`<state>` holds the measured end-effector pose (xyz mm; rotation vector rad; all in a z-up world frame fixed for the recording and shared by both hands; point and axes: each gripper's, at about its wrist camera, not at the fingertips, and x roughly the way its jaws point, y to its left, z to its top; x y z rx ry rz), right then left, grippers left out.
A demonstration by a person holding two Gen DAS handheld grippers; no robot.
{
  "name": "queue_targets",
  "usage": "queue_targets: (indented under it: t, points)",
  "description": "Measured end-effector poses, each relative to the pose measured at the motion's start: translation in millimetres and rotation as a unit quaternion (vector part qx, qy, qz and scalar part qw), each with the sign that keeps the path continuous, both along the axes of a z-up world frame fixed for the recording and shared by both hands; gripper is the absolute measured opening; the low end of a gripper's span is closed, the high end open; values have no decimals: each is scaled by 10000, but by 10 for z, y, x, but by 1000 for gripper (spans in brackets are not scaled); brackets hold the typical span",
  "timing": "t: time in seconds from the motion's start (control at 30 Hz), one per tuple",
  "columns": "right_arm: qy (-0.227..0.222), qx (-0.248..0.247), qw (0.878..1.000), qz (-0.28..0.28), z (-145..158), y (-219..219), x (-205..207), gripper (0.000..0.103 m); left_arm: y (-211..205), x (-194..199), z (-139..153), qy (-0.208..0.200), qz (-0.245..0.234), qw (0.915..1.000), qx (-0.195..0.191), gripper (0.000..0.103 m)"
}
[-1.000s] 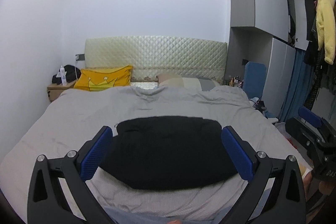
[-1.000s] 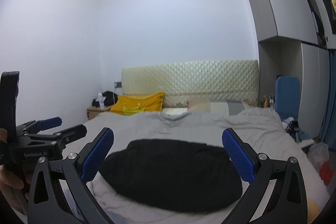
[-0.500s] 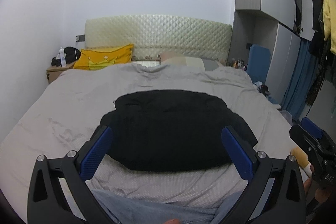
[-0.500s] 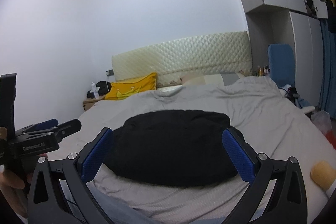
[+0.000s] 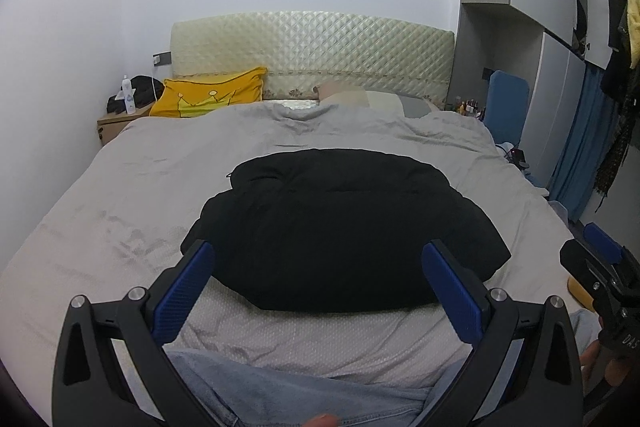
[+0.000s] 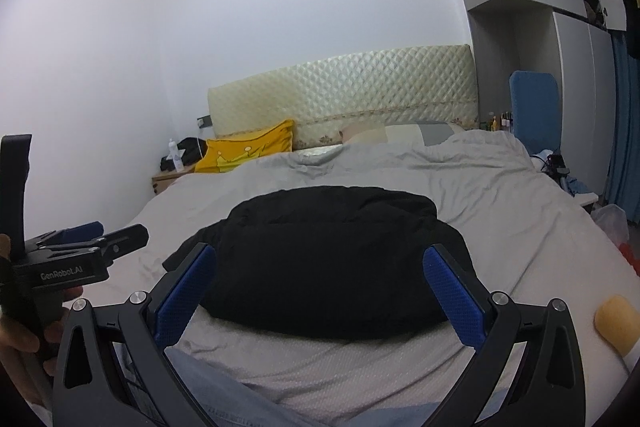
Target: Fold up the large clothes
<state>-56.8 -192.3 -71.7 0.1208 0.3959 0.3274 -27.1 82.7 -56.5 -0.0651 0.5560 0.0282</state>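
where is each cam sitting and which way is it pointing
Left wrist: on the left gripper, facing the headboard over the black garment; open blue fingers, jeans and the right gripper at right show.
Right wrist: on the right gripper, facing likewise from further right; open fingers, the left gripper and hand show.
Shared: garment, yellow pillow, bed.

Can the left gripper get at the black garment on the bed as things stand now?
Probably yes. The left gripper has its jaws open and points straight at the black garment, which lies uncovered on the grey bed cover. Nothing stands between them.
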Motion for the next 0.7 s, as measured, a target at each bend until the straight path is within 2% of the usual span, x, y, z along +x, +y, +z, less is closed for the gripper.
queue_targets:
  t: [0.17, 0.7]
  points:
    - [85, -44, 10000, 24, -42, 20, 29, 103, -31, 62, -86, 162, 11, 9998, 96, 103]
    - [148, -92, 9998, -6, -59, 20, 38, 103, -33, 41, -96, 148, 46, 9997, 212, 103]
